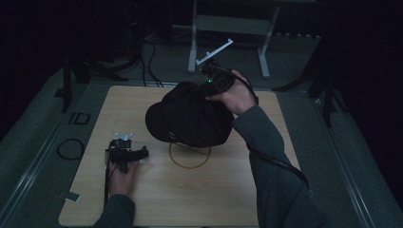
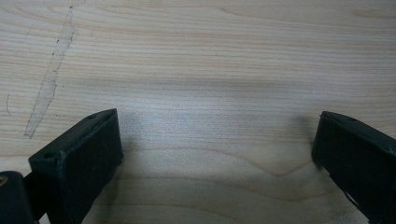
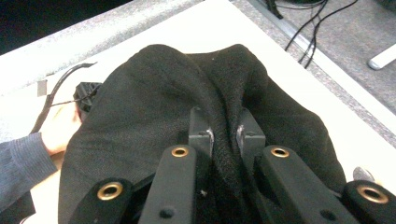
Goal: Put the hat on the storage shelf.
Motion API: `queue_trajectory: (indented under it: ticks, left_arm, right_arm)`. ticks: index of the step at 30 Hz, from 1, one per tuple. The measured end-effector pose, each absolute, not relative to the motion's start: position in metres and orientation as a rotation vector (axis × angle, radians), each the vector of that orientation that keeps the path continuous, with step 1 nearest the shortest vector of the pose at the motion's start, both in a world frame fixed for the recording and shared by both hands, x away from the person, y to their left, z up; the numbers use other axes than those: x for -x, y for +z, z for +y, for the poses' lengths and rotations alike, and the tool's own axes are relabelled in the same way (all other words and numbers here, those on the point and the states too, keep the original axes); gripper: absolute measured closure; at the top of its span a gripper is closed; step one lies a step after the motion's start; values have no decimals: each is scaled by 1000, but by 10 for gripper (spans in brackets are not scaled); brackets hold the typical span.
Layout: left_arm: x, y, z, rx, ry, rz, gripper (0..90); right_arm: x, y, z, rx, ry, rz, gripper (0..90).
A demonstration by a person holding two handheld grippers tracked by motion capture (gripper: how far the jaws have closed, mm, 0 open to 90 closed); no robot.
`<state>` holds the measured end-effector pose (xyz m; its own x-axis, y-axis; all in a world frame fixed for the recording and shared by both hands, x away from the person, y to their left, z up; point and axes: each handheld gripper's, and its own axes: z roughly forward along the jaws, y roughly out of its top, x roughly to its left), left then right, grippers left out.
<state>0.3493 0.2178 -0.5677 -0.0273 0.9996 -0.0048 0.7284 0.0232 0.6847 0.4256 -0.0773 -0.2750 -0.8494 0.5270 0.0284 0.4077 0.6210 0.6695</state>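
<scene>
A black cap [image 1: 190, 116] hangs lifted over the middle of the wooden table [image 1: 199, 199], its brim toward the left. At the cap's far right side, my right gripper [image 1: 211, 84] is shut on a pinched fold of the crown. The right gripper view shows both jaws of the right gripper [image 3: 225, 128] squeezing that ridge of the cap's fabric [image 3: 154, 107]. My left gripper [image 1: 127, 153] rests low at the table's left front. In its own view the left gripper [image 2: 217, 140] is open, jaws wide apart over bare wood.
A thin brown ring [image 1: 189, 167] lies on the table just under the cap's near edge. A white stand [image 1: 192, 47] and cables sit on the floor behind the table. A cable loop [image 1: 70, 148] lies on the floor at the left.
</scene>
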Motion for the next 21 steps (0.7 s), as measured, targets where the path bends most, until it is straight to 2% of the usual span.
queue_trajectory:
  ticks: [10,18,21]
  left_arm:
    - [-349,-567,218,-1767,708,1806,13]
    - [-349,-567,218,-1765,709,1807,13]
    - [-349,-567,218,-1764,709,1807,13]
  right_arm:
    - [-426,-280,-71,-765,979,2690,762]
    - [-428,-289,-63,-752,942,2709,633]
    - [-428,-288,-63,-762,932,2708,538]
